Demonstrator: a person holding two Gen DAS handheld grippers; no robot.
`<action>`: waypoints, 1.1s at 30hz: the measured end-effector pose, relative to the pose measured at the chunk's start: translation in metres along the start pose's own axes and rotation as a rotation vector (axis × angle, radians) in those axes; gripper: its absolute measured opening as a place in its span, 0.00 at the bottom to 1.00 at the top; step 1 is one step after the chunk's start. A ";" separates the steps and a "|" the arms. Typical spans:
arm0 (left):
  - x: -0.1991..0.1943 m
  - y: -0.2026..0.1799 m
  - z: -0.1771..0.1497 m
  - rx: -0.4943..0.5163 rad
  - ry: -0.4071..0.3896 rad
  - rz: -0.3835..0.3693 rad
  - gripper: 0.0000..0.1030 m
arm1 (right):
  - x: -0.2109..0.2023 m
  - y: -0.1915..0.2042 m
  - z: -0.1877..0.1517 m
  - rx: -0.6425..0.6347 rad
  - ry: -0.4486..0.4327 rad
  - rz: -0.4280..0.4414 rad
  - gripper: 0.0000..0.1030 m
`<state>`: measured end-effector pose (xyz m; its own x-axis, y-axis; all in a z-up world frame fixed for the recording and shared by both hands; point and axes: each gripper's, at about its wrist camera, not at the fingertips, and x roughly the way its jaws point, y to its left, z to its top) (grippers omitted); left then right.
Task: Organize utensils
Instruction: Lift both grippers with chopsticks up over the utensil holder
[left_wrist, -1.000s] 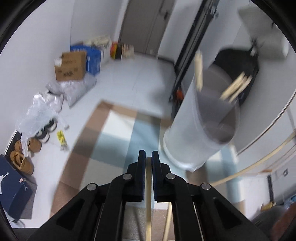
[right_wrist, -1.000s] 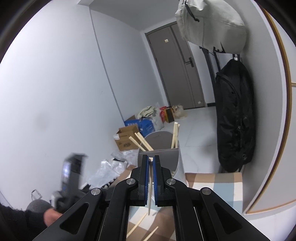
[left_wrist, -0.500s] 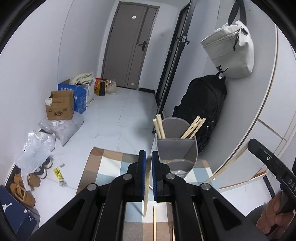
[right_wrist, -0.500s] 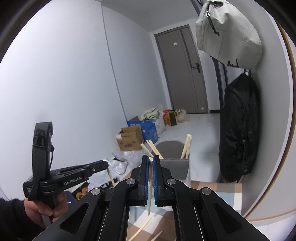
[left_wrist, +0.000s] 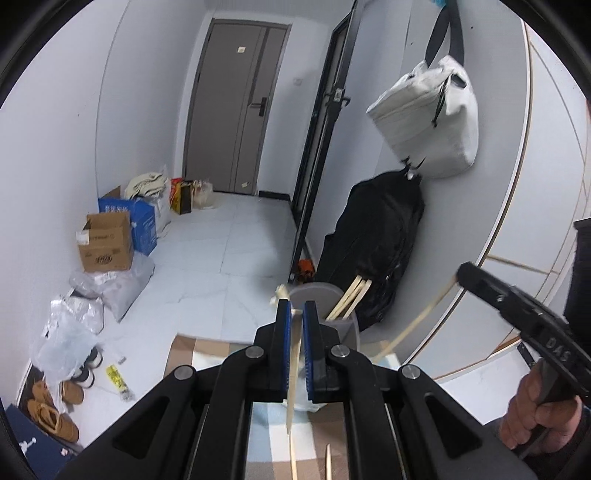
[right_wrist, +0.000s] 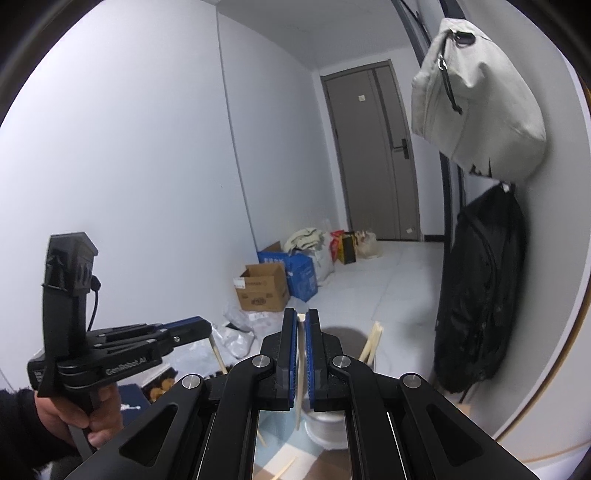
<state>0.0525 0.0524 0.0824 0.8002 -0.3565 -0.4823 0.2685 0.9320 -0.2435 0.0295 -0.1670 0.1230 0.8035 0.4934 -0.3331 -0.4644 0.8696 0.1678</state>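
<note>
Left gripper (left_wrist: 296, 314): matte black linkage arms, silver round screws at pivots, blue ribbed pads (left_wrist: 283, 332) inside. White "GenRobot.AI" lettering on its side, thin black cable up near its camera block. Right gripper (right_wrist: 302, 325): same build. Bare skin hands (right_wrist: 98, 417), dark sleeves.

Open floor left and far; the right side is crowded.
The grey holder (left_wrist: 332, 306) stands close before the black bag (left_wrist: 373, 251) on the right wall; boxes (left_wrist: 107, 247) and shoes (left_wrist: 55, 410) line the left wall, bare tiles (left_wrist: 229, 251) between.
</note>
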 end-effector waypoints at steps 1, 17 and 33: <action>-0.001 -0.001 0.006 -0.001 -0.004 -0.010 0.02 | 0.001 -0.001 0.006 0.003 -0.003 -0.001 0.03; 0.023 -0.021 0.086 0.037 -0.098 -0.036 0.02 | 0.029 -0.026 0.077 -0.004 -0.033 -0.026 0.03; 0.091 -0.006 0.084 0.031 -0.016 -0.047 0.02 | 0.091 -0.049 0.066 -0.049 0.074 -0.033 0.03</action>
<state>0.1683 0.0196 0.1108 0.7944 -0.3993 -0.4576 0.3224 0.9158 -0.2395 0.1499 -0.1637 0.1461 0.7896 0.4604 -0.4057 -0.4575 0.8823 0.1109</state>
